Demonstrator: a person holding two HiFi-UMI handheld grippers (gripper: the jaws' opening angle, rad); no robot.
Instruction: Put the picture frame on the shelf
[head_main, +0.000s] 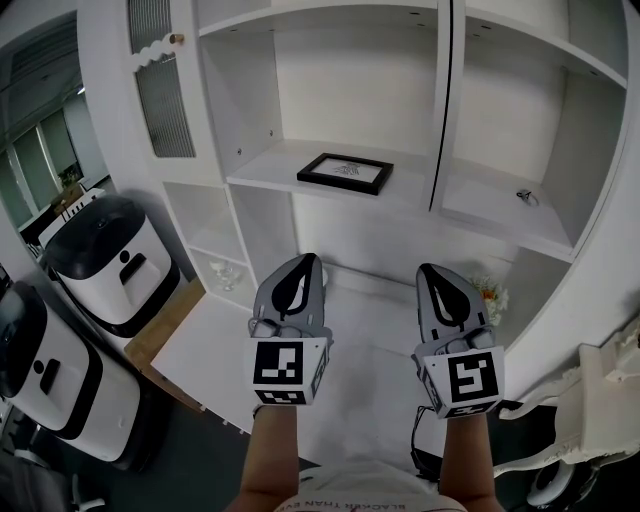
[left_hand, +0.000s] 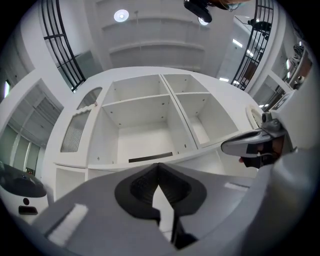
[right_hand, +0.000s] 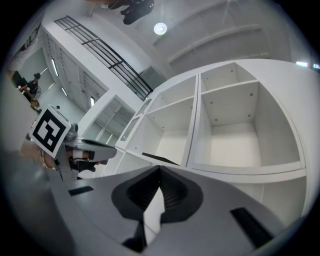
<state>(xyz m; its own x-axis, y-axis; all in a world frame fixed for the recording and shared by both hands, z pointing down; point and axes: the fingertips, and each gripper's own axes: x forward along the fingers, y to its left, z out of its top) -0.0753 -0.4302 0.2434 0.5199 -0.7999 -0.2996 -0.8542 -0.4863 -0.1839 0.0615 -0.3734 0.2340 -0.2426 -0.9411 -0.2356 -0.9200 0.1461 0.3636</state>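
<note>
A black picture frame (head_main: 345, 173) lies flat on the white shelf (head_main: 270, 172) of the wall unit, in the left middle compartment. In the left gripper view the frame (left_hand: 150, 158) shows edge-on as a dark strip, and likewise in the right gripper view (right_hand: 160, 159). My left gripper (head_main: 305, 262) hovers below and in front of the shelf, shut with nothing between its jaws (left_hand: 159, 166). My right gripper (head_main: 432, 270) is level with it to the right, also shut and empty (right_hand: 160, 168). Neither touches the frame.
A small metal object (head_main: 527, 197) sits in the right compartment. Flowers (head_main: 490, 295) and glassware (head_main: 225, 272) stand lower down. Two white-and-black machines (head_main: 105, 260) (head_main: 40, 370) stand at the left. A white desk top (head_main: 370, 340) lies under the grippers, a white chair (head_main: 600, 400) at right.
</note>
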